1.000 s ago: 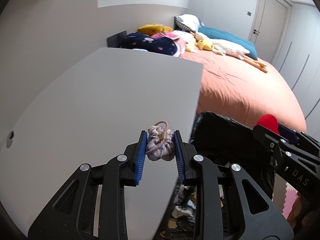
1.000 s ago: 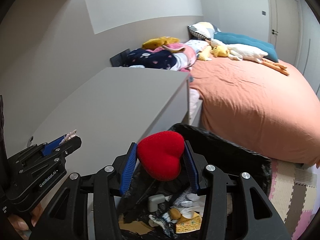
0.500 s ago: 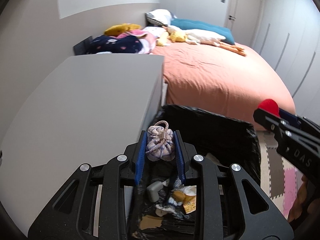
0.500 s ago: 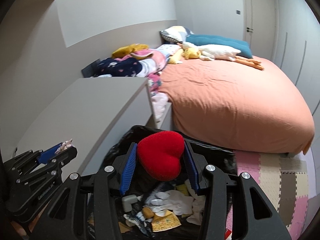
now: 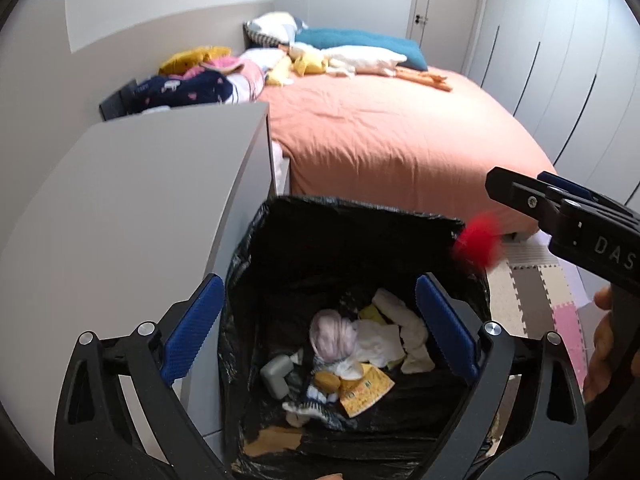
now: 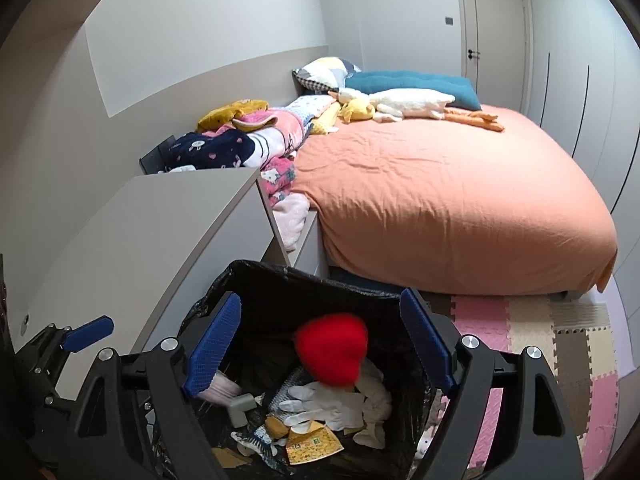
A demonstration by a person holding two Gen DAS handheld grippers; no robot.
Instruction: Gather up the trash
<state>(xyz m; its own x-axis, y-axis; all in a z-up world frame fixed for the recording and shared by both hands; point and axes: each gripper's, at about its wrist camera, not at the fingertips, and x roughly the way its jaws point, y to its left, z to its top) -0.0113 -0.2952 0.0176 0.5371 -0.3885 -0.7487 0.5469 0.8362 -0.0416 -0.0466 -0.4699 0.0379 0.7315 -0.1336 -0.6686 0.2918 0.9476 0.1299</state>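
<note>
A bin with a black liner (image 5: 360, 216) (image 6: 304, 280) stands beside the grey cabinet. My left gripper (image 5: 320, 328) is open and empty above the bin. The lilac knitted pouch (image 5: 332, 336) is blurred inside the bin, over the trash. My right gripper (image 6: 320, 340) is open above the bin. The red plush heart (image 6: 332, 348) is blurred in the air between and below its fingers, over the bin's mouth; it also shows at the liner's right rim in the left wrist view (image 5: 478, 244). White cloths (image 6: 340, 404), a grey adapter (image 5: 276, 374) and a yellow wrapper (image 6: 314, 446) lie inside.
A grey cabinet top (image 5: 132, 208) is left of the bin. A bed with an orange cover (image 6: 452, 208) lies behind, with clothes (image 6: 240, 140) and pillows at its head. Foam puzzle mats (image 6: 560, 344) cover the floor on the right. Wardrobe doors line the right wall.
Both grippers have moved from the cabinet side to over the bin and opened. The lilac pouch has dropped into the bin and the red heart has left the right gripper's fingers.
</note>
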